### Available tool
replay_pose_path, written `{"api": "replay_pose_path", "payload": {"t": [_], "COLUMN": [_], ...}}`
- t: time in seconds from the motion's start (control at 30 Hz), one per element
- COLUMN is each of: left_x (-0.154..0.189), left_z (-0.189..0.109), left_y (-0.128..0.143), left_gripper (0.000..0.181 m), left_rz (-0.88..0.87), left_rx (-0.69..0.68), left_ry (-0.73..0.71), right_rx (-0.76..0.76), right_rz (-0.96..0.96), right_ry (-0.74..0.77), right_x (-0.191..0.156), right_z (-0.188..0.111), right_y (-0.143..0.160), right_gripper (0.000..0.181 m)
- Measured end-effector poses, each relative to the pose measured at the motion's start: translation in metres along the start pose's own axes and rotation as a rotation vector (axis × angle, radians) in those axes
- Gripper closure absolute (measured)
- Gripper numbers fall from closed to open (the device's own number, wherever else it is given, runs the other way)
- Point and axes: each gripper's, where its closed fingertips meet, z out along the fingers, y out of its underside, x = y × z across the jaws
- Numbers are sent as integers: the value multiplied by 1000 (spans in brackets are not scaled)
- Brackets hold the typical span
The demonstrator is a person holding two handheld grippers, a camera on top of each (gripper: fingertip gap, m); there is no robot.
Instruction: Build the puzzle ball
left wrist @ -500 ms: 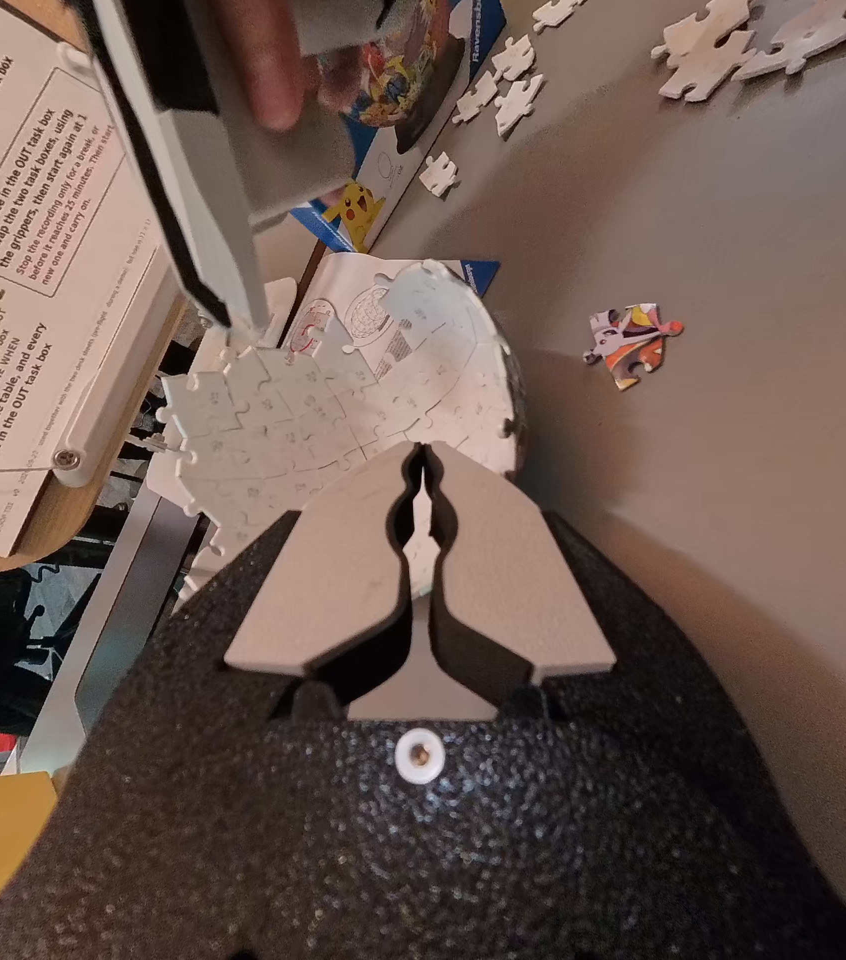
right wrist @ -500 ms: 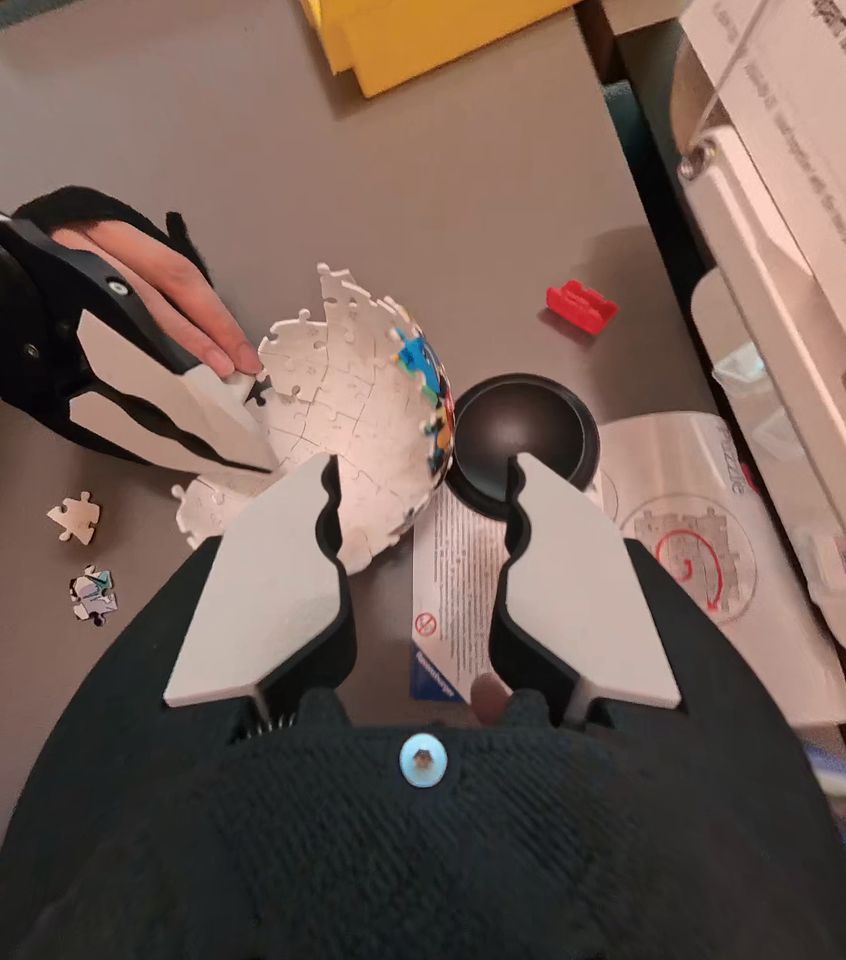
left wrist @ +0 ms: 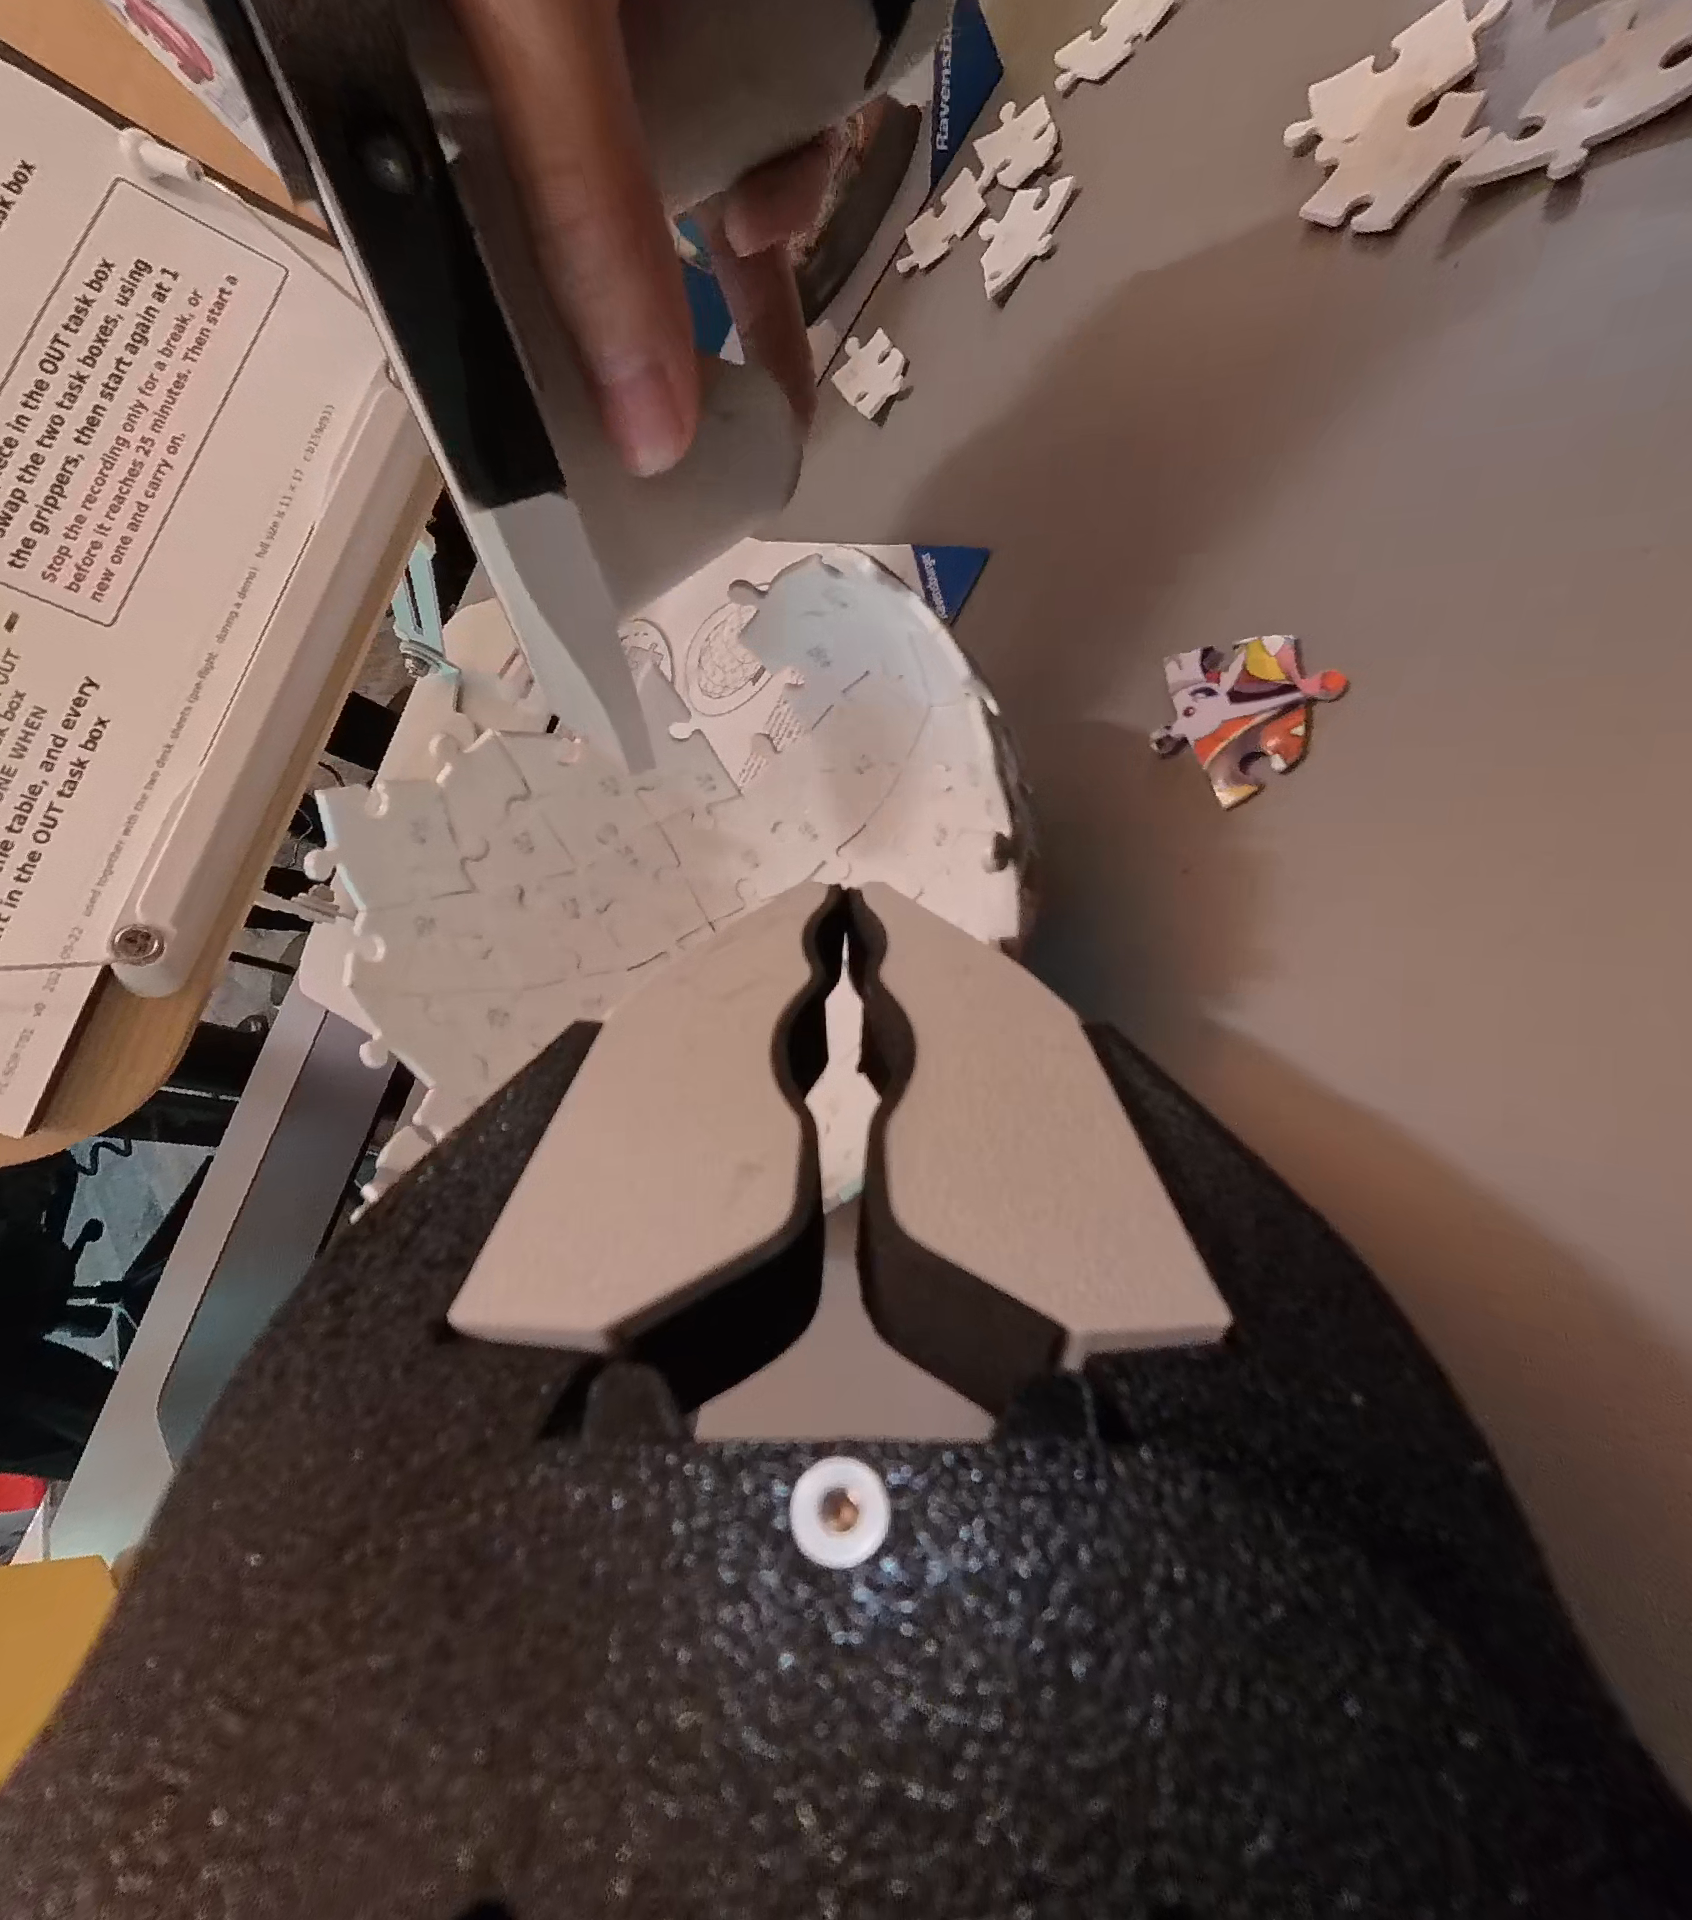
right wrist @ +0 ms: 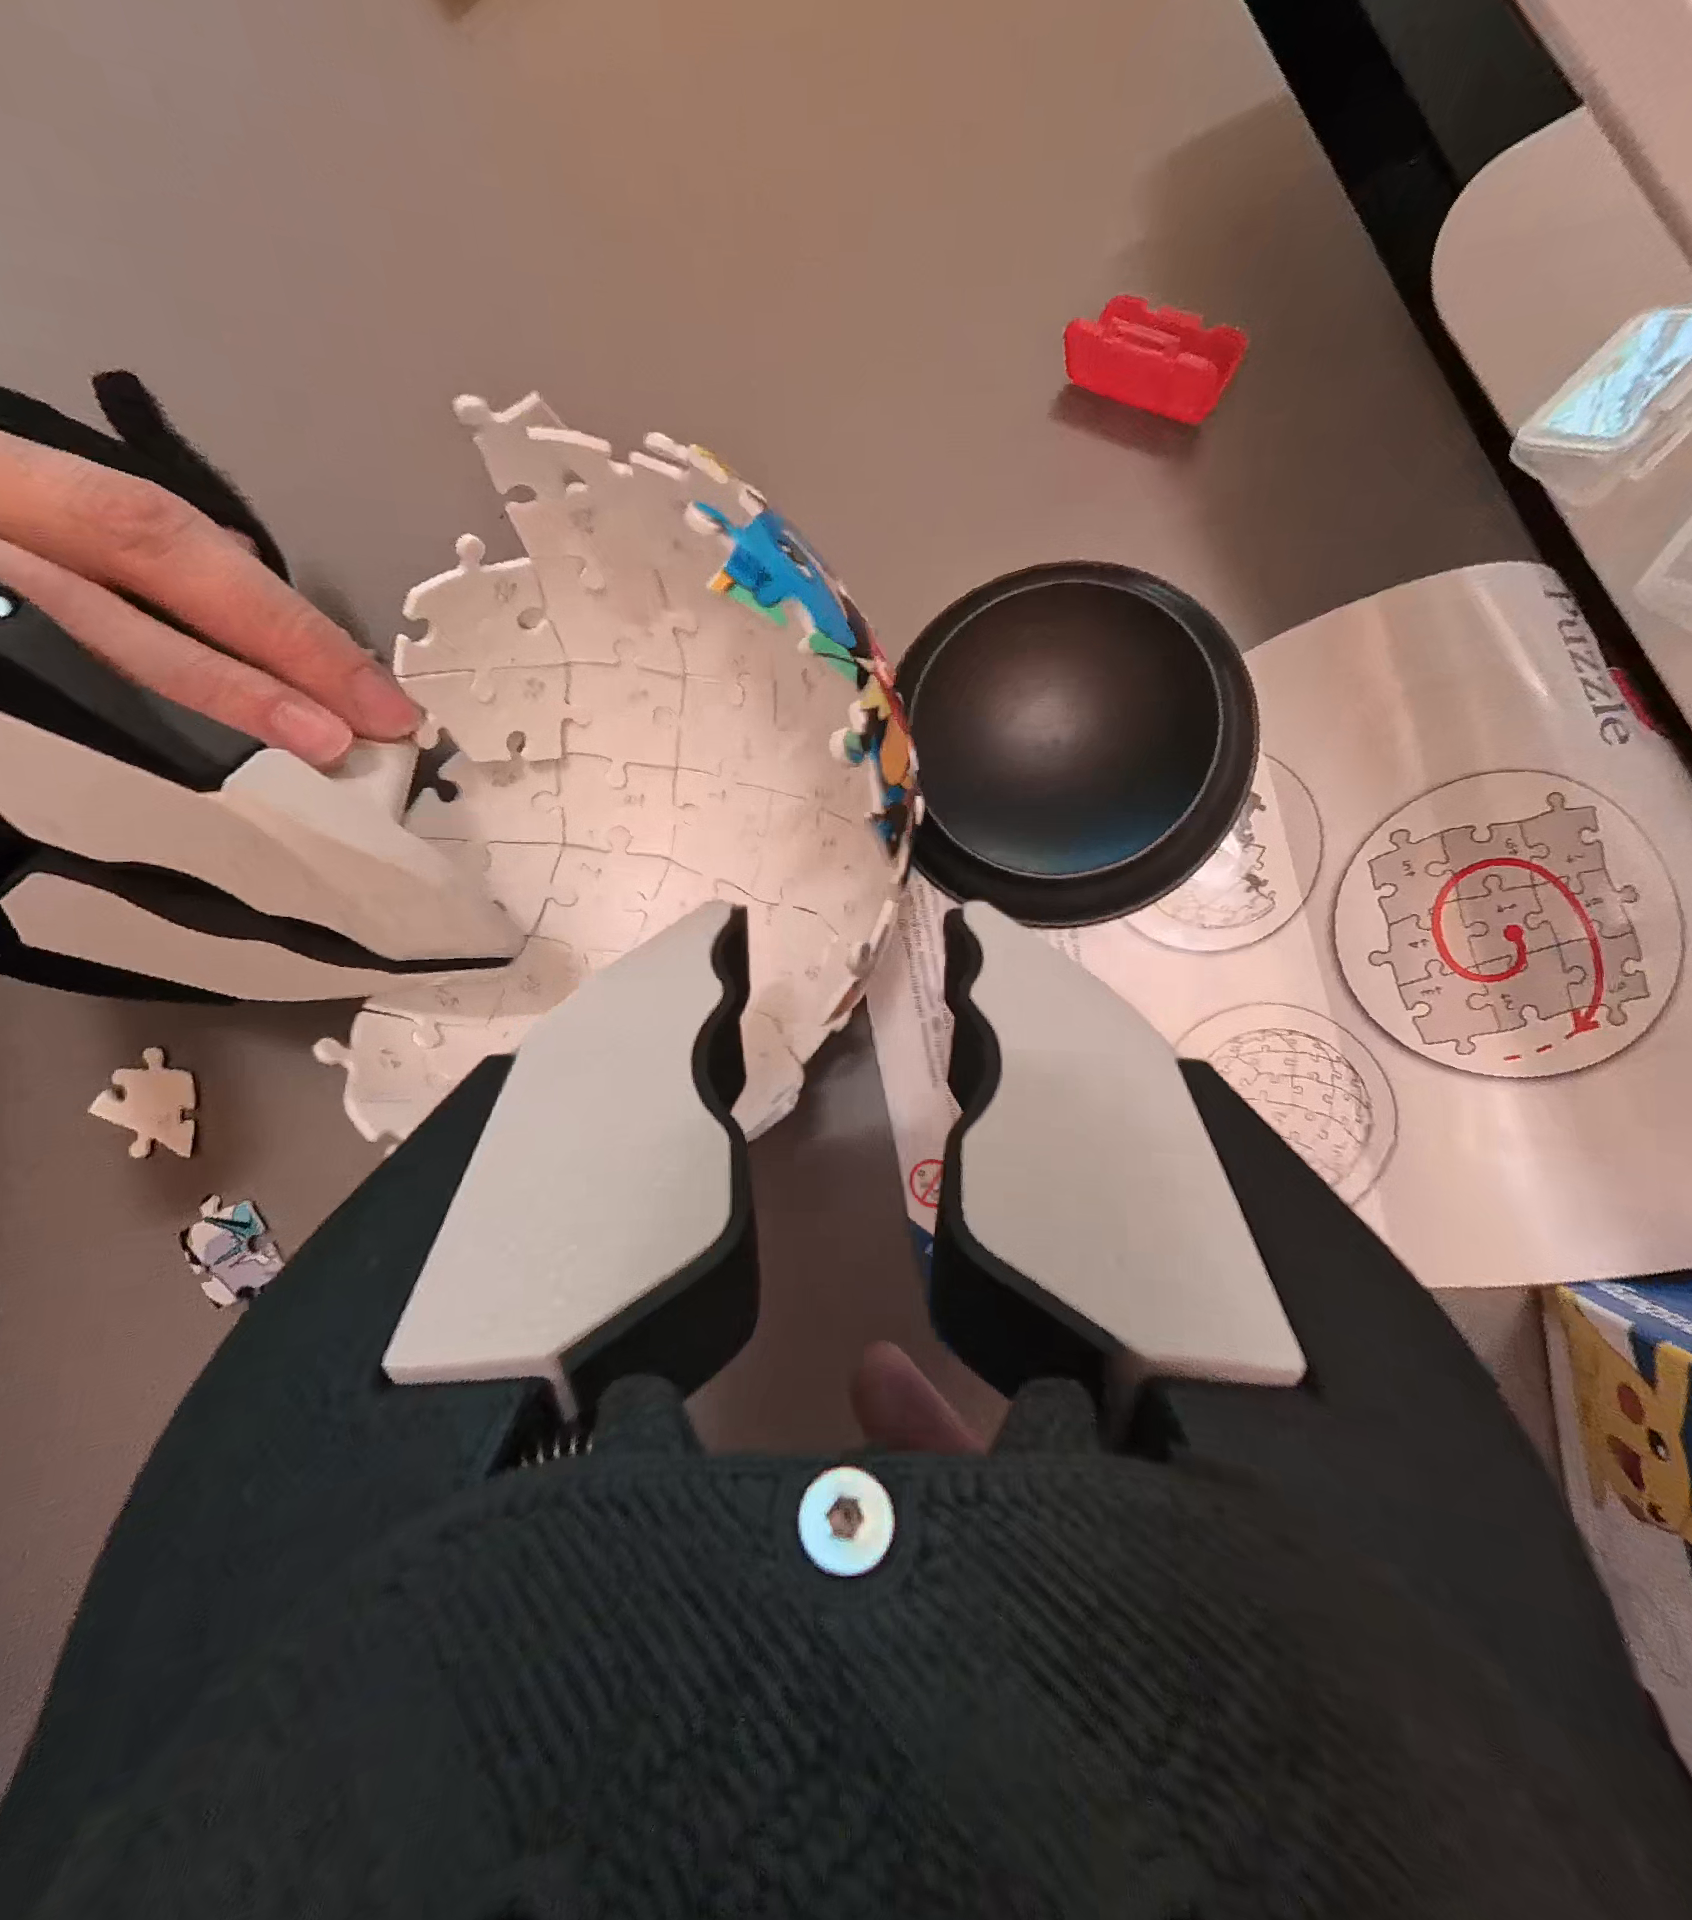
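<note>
The half-built puzzle ball (right wrist: 676, 748) is a white shell with its hollow side facing me and coloured print on its outer rim. It also shows in the left wrist view (left wrist: 561, 862). My left gripper (left wrist: 844, 914) is shut on the shell's edge and holds it tilted just above the table. It enters the right wrist view (right wrist: 499, 940) from the left, with a hand on it. My right gripper (right wrist: 842, 925) is open and empty, and its jaws straddle the shell's lower rim. One of its fingers (left wrist: 603, 665) touches the shell's inner face.
A black stand bowl (right wrist: 1070, 748) sits beside the shell on an instruction leaflet (right wrist: 1444, 935). A red block (right wrist: 1154, 358) lies beyond them, and a puzzle box (right wrist: 1673, 1455) stands at the right. Loose pieces (left wrist: 1008, 197) (right wrist: 146, 1107) and a coloured piece (left wrist: 1247, 717) lie on the table. An instruction card (left wrist: 73, 520) stands by the table edge. Between my left fingertips and the coloured piece (left wrist: 1247, 717) there is roughly 9 centimeters.
My right gripper has moved in towards the shell and its jaws have narrowed. Its finger has slid from the shell's rim onto the inner face. The left gripper still holds the shell.
</note>
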Motion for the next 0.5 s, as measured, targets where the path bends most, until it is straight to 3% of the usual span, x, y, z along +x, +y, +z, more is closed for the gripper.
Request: {"api": "replay_pose_path", "payload": {"t": [0.17, 0.37, 0.5], "left_x": [1, 1, 2], "left_z": [0, 0, 0], "left_y": [-1, 1, 0], "left_gripper": [181, 181, 181], "left_rz": [11, 0, 11], "left_rx": [2, 2, -1], "left_ry": [-3, -3, -4], "right_rx": [-35, 42, -26], "right_rz": [31, -7, -44], "right_ry": [12, 24, 24], "right_x": [11, 8, 12], "right_z": [2, -8, 2], "right_y": [-1, -10, -1], "right_gripper": [146, 143, 142]}}
